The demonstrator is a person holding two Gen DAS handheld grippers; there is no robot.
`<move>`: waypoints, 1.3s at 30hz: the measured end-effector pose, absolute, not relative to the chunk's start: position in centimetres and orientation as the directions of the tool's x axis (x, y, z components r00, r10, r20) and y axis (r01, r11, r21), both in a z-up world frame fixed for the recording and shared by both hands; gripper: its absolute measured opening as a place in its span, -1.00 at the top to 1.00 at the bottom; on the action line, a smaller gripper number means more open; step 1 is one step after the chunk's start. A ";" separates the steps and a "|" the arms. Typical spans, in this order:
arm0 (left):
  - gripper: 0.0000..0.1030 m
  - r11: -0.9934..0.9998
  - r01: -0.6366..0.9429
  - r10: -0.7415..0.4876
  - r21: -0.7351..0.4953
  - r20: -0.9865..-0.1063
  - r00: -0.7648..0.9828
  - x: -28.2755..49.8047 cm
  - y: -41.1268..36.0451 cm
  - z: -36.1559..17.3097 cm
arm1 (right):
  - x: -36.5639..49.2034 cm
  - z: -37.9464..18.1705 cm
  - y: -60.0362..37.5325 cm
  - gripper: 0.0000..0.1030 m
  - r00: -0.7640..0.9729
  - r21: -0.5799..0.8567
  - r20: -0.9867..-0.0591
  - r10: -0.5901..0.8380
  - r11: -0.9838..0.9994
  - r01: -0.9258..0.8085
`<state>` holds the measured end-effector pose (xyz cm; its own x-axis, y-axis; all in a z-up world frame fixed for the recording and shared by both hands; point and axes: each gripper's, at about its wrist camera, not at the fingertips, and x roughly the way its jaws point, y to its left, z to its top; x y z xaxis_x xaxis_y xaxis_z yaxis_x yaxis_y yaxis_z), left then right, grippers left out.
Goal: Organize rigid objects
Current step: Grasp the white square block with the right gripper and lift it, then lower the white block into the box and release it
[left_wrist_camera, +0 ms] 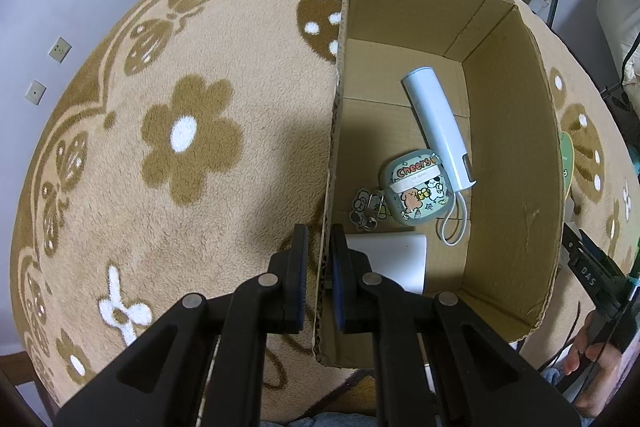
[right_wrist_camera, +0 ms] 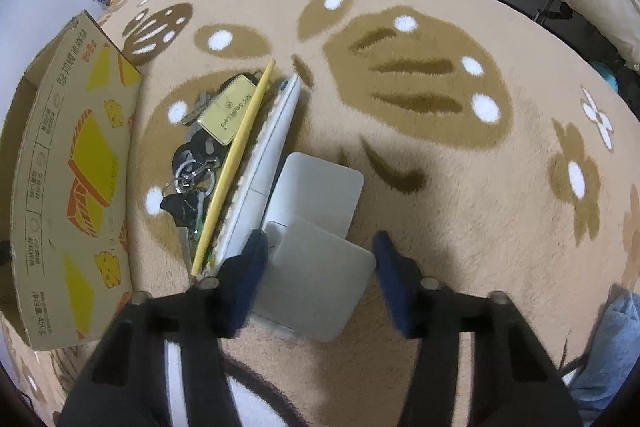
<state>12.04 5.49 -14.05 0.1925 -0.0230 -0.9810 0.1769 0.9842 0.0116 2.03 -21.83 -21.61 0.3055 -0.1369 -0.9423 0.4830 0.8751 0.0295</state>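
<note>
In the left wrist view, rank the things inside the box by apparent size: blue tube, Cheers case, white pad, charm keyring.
1. blue tube, longest
2. Cheers case
3. charm keyring, smallest
The white pad is partly hidden by the left gripper, so unranked.

We see the cardboard box (left_wrist_camera: 516, 131) open at top; its far half floor is bare, so entry from above is free there. Near half is taken by a pale-blue tube (left_wrist_camera: 438, 127), a cartoon-print case (left_wrist_camera: 416, 191) and a white card (left_wrist_camera: 394, 259). L gripper (left_wrist_camera: 320, 251) pinches the box's left wall, blocking that rim. Outside, the carpet (right_wrist_camera: 460, 187) right of the grey squares (right_wrist_camera: 316, 267) is free; keys (right_wrist_camera: 192, 167), a yellow stick (right_wrist_camera: 236, 163) and a white flat object (right_wrist_camera: 268, 163) crowd the strip by the box.
</note>
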 end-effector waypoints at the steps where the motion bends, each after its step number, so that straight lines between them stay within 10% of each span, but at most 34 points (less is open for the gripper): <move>1: 0.79 0.984 0.176 -0.024 0.010 -0.981 0.192 12.0 5.5 -14.0 | 2.1 -21.5 -21.7 -0.02 0.309 0.027 -0.941 -0.139 0.878 0.478; 39: 0.79 0.984 0.180 -0.026 0.008 -0.982 0.187 12.4 5.6 -14.2 | 12.6 -8.8 -10.6 0.01 0.687 0.245 -0.719 0.107 0.964 0.106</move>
